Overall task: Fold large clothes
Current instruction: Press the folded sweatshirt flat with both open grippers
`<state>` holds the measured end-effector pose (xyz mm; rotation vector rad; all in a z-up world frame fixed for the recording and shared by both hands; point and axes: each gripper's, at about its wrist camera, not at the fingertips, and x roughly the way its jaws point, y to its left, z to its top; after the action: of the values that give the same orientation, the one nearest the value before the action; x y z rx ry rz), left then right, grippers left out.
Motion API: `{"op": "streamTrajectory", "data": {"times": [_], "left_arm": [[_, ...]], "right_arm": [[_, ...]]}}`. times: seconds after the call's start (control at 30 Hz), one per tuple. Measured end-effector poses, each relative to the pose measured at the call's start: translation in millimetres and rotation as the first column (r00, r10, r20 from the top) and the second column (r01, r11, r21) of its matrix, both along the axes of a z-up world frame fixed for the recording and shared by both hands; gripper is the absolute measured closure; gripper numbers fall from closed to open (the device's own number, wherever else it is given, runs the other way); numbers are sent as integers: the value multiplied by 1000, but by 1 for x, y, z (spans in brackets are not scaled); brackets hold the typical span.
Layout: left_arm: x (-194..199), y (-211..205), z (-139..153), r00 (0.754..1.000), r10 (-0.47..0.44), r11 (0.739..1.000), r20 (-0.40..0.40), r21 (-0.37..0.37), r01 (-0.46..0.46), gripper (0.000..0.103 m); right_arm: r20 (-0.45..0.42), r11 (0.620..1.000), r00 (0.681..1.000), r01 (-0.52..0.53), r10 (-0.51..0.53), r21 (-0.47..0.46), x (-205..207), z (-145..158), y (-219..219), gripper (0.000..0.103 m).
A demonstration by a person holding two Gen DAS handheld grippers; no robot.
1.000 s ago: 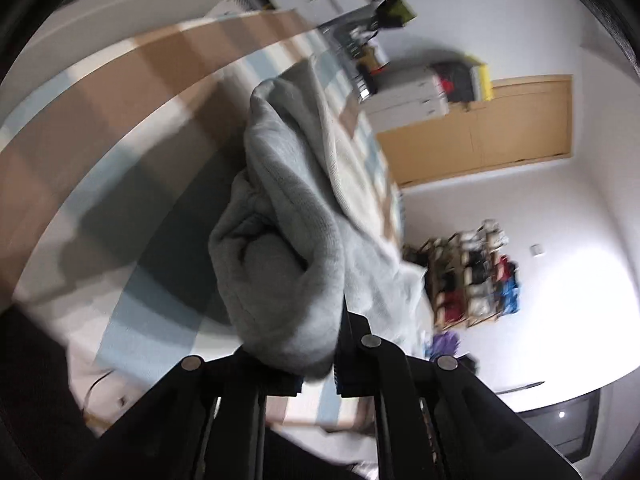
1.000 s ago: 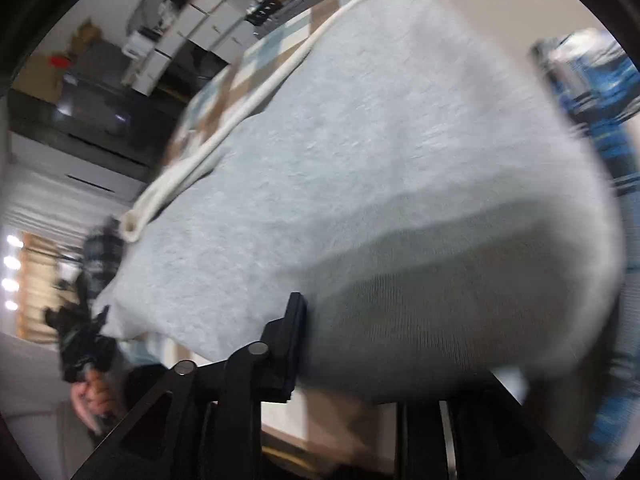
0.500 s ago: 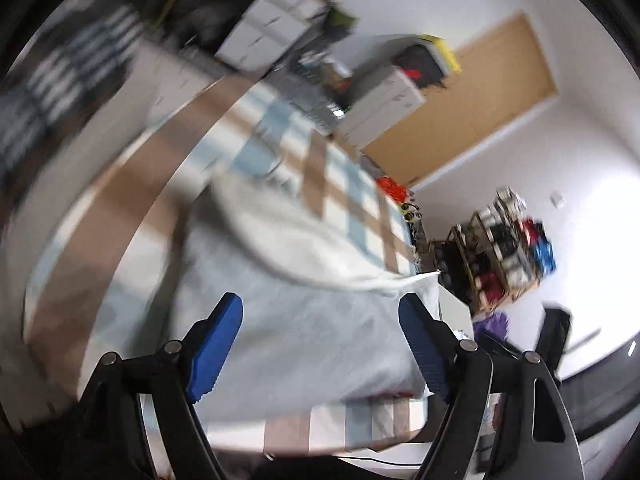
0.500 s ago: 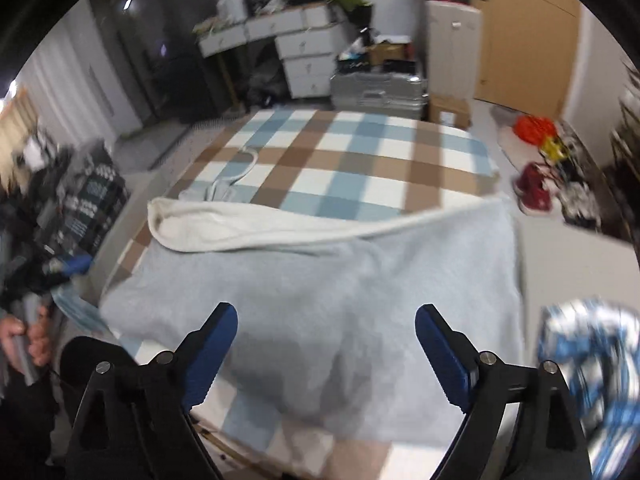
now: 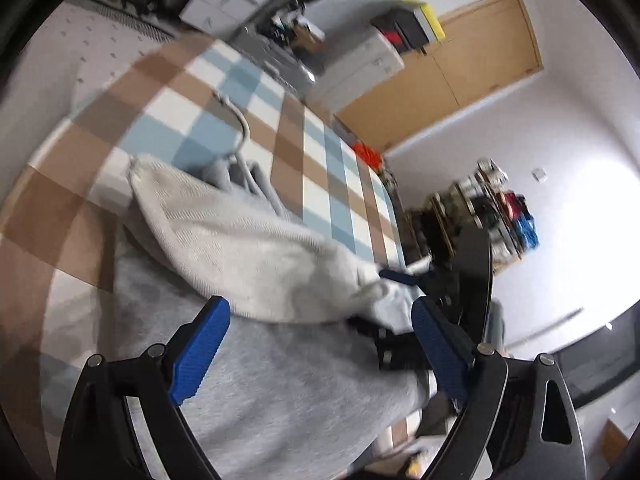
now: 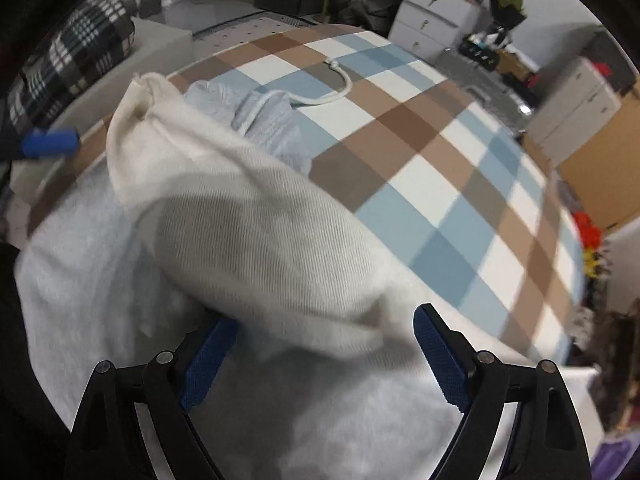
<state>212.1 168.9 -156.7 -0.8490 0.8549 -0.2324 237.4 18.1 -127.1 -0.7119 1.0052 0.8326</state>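
A large grey hooded sweatshirt (image 5: 280, 376) lies on the checked bed cover (image 5: 192, 120), its cream inner side (image 5: 248, 248) folded over the top. Its hood and white drawstring (image 6: 320, 98) lie toward the far end. My left gripper (image 5: 320, 344) is open and empty just above the grey cloth. My right gripper (image 6: 320, 356) is open, its jaws on either side of the cream fold (image 6: 260, 236), with the left pad partly hidden under the cloth. The right gripper also shows in the left wrist view (image 5: 404, 280), at the garment's far edge.
The bed cover (image 6: 440, 168) has brown, blue and white checks. White drawers (image 6: 428, 12) and a suitcase stand beyond the bed. A wooden door (image 5: 460, 76) and a shoe rack (image 5: 492, 208) are to the right. A plaid item (image 6: 72, 52) lies at the left.
One second ago both grippers were shut on the grey garment and held it up. They let go and opened; the garment now lies spread on the bed, and both grippers have moved down close to it.
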Motion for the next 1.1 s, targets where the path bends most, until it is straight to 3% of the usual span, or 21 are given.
{"op": "streamTrajectory", "data": {"times": [0.03, 0.07, 0.1, 0.13, 0.2, 0.27, 0.37, 0.43, 0.5, 0.57, 0.63, 0.7, 0.73, 0.77, 0.8, 0.83, 0.93, 1.0, 1.1], "left_arm": [[1, 1, -1, 1000, -1, 1000, -6, -5, 1, 14], [2, 1, -1, 1000, -1, 1000, -12, 0, 1, 14], [2, 1, -2, 1000, 3, 1000, -18, 2, -3, 14], [2, 1, -3, 1000, -2, 1000, -23, -4, 2, 14], [1, 0, -4, 999, -16, 1000, -29, -26, 15, 14], [1, 0, -7, 999, -15, 999, -52, -50, 13, 14], [-1, -3, -5, 998, -42, 997, -56, -74, 38, 14], [-5, -7, 4, 999, -34, 999, -27, -12, 34, 14], [-9, -11, 10, 1000, -27, 998, -10, 54, 27, 14], [-12, -10, 9, 1000, -18, 997, -10, 78, 19, 14], [-14, -8, 5, 999, -16, 995, -32, 98, 19, 14], [-14, -4, -2, 998, -12, 993, -66, 114, 20, 14], [-14, -3, -4, 997, -11, 993, -78, 116, 21, 14], [-15, -2, -5, 997, -12, 993, -81, 120, 21, 14], [-16, -4, -4, 996, -15, 991, -85, 133, 26, 14], [-17, -6, -4, 996, -18, 989, -86, 148, 30, 14], [-20, -17, 2, 996, -42, 980, -77, 189, 56, 14], [-20, -23, 2, 995, -63, 976, -82, 201, 79, 14], [-17, -34, -2, 990, -97, 968, -104, 219, 118, 14]], "right_arm": [[-39, 1000, 999, 5, -4, 25, 7, -1, 0, 25], [-96, 998, 995, 29, -24, 49, 19, -4, -2, 45], [-134, 996, 990, 63, -54, 57, 30, -6, -2, 75], [-151, 993, 985, 90, -79, 70, 35, -4, -3, 87], [-162, 980, 980, 136, -112, 147, 44, 6, -6, 94], [-97, 964, 990, 123, -102, 236, 40, 22, -7, 94], [-40, 951, 991, 137, -131, 275, 39, 35, 1, 94], [19, 954, 985, 159, -170, 254, 41, 35, 11, 93], [54, 952, 968, 231, -246, 201, 50, 25, 24, 77], [61, 943, 946, 308, -317, 128, 59, 12, 33, 68], [18, 923, 927, 370, -374, 111, 67, 8, 32, 64], [-52, 887, 904, 426, -424, 178, 76, 17, 17, 59], [-85, 859, 889, 456, -449, 234, 78, 29, 5, 51], [-111, 825, 873, 485, -475, 289, 81, 42, -11, 28], [-117, 804, 863, 501, -491, 320, 83, 50, -21, 16], [-117, 772, 847, 523, -519, 363, 83, 64, -42, 14], [-130, 752, 820, 564, -557, 339, 88, 78, -86, 13], [-138, 753, 801, 596, -582, 279, 89, 75, -114, 8], [-167, 790, 808, 589, -566, 172, 86, 53, -146, 7]]}}
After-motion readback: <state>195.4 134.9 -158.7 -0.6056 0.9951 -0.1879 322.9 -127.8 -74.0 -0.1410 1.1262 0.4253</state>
